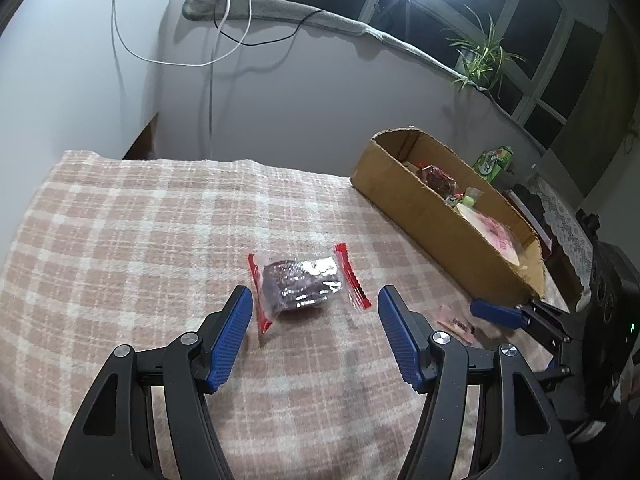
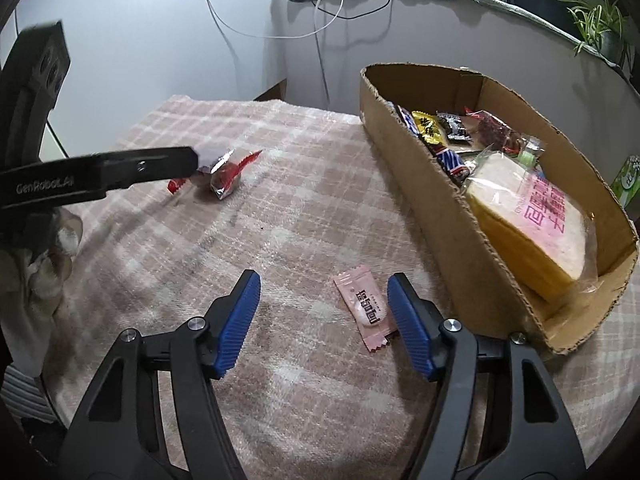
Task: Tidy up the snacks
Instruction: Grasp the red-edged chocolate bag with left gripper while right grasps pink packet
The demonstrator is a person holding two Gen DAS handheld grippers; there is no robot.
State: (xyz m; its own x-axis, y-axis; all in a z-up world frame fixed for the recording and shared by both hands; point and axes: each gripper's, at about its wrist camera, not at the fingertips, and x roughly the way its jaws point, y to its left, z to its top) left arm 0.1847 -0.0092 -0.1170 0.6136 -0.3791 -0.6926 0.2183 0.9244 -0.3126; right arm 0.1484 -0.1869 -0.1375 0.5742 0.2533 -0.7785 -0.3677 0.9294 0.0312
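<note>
Plainly, each hand has its own target on the checked cloth (image 2: 304, 208), and the coming grasps turn on how each snack lies relative to the jaws over it. Seen from the left wrist, the left gripper (image 1: 316, 300) stands released, its blue pads apart and touching nothing, with the red-ended cake packet (image 1: 306, 286) straight ahead at twelve o'clock, reaching into the mouth of the jaws. That packet's long axis runs roughly nine to three, crimped red ends pointing out toward each pad, the far end tipped slightly toward one o'clock; a squeeze would therefore meet it end-on, across its length. Seen from the right wrist, the right gripper (image 2: 324, 288) is also released, and the pink candy sachet (image 2: 366, 306) lies between its pads but well off centre, at about two o'clock from the midpoint and just beside or touching the right-hand pad; I cannot tell which. The sachet's long axis runs roughly eleven to five, nearly along the fingers, so closing would pinch its narrow width. The cardboard box (image 2: 420, 184), already holding bread and wrapped snacks, sits at one to two o'clock of the right hand and is clearly nearer that hand than the left.
</note>
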